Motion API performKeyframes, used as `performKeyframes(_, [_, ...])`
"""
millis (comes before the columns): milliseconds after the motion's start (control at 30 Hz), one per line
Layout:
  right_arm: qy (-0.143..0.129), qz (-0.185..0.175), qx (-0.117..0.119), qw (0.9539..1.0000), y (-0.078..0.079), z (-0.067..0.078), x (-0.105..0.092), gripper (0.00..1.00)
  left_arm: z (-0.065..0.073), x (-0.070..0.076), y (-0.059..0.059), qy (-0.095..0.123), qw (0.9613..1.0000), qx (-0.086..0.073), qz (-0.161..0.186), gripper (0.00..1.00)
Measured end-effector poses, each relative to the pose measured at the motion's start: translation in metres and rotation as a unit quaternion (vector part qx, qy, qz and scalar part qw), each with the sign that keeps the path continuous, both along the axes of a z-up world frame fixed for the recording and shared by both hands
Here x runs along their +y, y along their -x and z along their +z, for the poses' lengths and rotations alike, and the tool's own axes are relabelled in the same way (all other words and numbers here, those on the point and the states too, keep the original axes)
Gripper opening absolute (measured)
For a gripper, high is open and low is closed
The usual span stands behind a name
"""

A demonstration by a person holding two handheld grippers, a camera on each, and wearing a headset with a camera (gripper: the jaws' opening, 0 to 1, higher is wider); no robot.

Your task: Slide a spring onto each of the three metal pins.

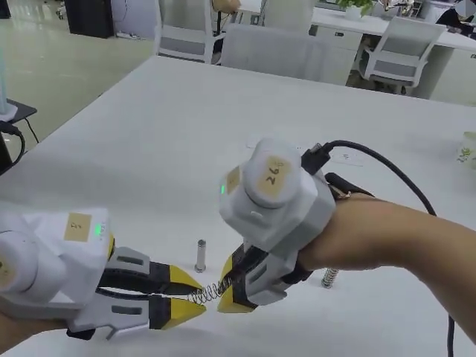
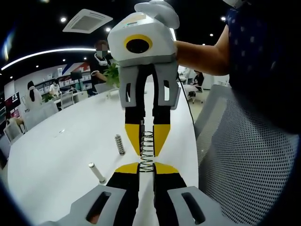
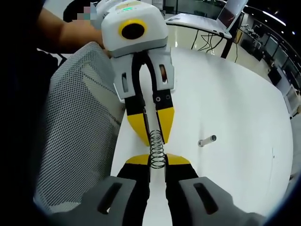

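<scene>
White bench point(image 1: 223, 111). Left gripper point(image 1: 193, 296) and right gripper point(image 1: 236, 294) both clamp the spring point(image 1: 209, 291) between their tips; release unevenly and you could fling it.

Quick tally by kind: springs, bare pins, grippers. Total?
Springs: 2, the held spring between the left gripper and the right gripper, and the standing spring
Bare pins: 1, the upright pin
Grippers: 2
Total: 5

Far spring point(image 1: 329, 279) half behind forearm point(image 1: 387, 234)
</scene>
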State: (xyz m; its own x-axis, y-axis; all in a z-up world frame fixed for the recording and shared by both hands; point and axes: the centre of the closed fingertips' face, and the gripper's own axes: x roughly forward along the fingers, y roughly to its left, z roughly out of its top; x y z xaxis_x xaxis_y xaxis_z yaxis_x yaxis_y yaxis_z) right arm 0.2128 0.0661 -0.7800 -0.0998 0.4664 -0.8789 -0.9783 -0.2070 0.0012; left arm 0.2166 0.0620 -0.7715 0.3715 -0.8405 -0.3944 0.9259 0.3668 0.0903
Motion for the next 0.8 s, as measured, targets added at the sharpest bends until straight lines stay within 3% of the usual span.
performKeyframes(367, [-0.019,0.002,0.002,0.9998,0.005,0.016,0.012,0.08,0.003,-0.003,-0.001,0.011,0.9999,0.002,0.0,0.03])
performKeyframes(800, [-0.012,0.006,-0.003,0.9999,0.006,0.017,0.017,0.08,0.003,-0.002,-0.001,0.016,0.9999,0.004,0.004,0.03])
